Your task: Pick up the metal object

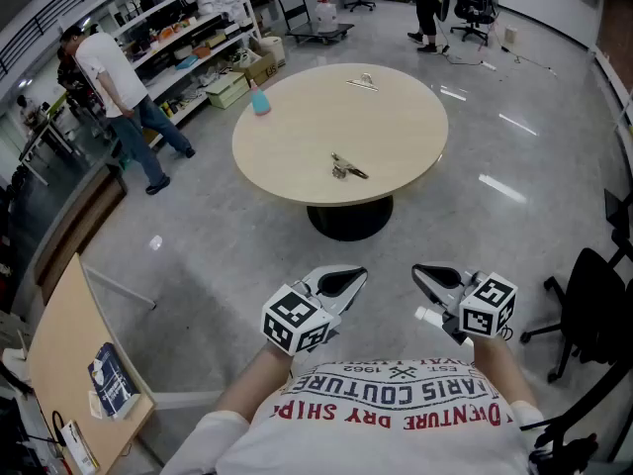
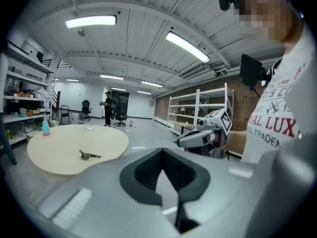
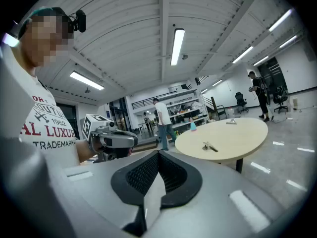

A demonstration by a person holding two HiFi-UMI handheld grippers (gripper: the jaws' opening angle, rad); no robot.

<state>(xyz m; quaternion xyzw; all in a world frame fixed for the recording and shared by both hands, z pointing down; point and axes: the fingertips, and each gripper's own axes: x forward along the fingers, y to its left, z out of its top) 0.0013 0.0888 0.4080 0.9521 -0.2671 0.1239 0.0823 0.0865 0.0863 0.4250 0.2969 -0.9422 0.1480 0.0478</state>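
Observation:
The metal object is a small dark tool lying near the front of the round beige table. It also shows in the left gripper view and in the right gripper view. My left gripper and right gripper hang side by side close to my chest, well short of the table, over the floor. Both have their jaws shut with nothing between them. Each gripper view looks along shut jaws, the left gripper and the right gripper, toward the table.
A blue bottle and a second small metal piece sit on the table's far side. A person in a white shirt stands by the shelves at left. An office chair is at right and a desk at lower left.

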